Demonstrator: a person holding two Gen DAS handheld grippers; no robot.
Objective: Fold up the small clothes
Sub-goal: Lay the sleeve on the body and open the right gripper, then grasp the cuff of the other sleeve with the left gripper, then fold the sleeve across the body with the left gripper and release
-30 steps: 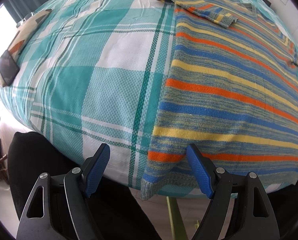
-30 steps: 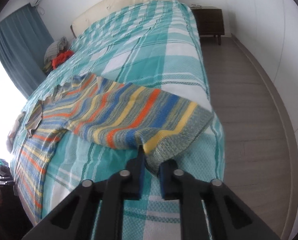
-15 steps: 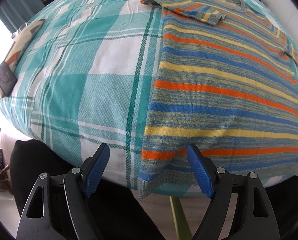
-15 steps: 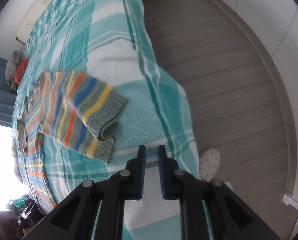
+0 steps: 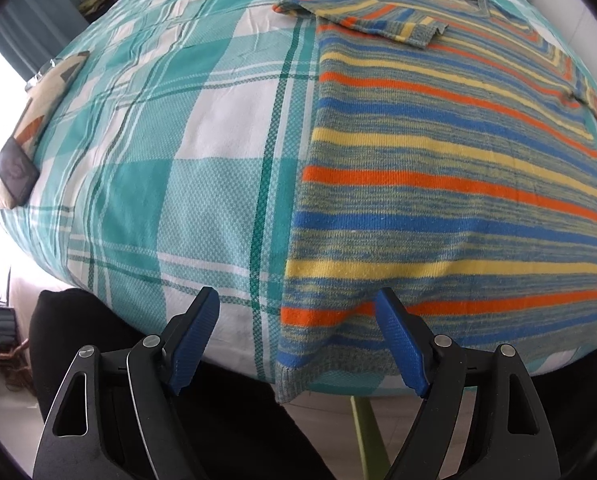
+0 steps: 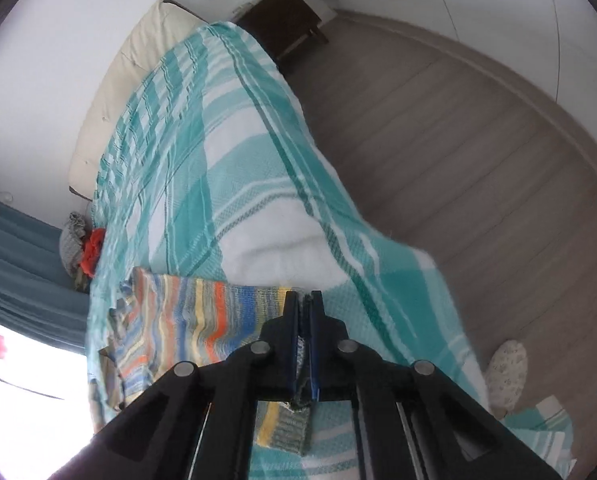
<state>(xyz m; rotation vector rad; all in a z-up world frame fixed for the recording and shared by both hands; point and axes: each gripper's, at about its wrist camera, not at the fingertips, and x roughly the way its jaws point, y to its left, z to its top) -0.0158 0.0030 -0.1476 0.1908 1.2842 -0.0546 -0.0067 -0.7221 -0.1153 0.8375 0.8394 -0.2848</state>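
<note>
A striped knit sweater [image 5: 438, 184] in blue, orange, yellow and grey lies flat on the teal plaid bed cover [image 5: 170, 184], its hem hanging over the near edge. One sleeve is folded across the chest at the top. My left gripper [image 5: 298, 316] is open at the bed edge, straddling the sweater's lower left corner without touching it. My right gripper [image 6: 305, 300] is shut on the sweater's other sleeve [image 6: 202, 316]; its grey cuff [image 6: 290, 428] hangs out under the jaws.
A patterned cushion [image 5: 38, 120] and a dark flat object [image 5: 16, 176] lie at the bed's left edge. A pile of clothes [image 6: 82, 248] sits by the curtain. A dark nightstand [image 6: 282, 20] and wooden floor [image 6: 478, 168] are on the right of the bed.
My right gripper has closed on the sleeve it had let go half a second ago, and tilted up. My left gripper has stayed open and drifted slightly left along the hem.
</note>
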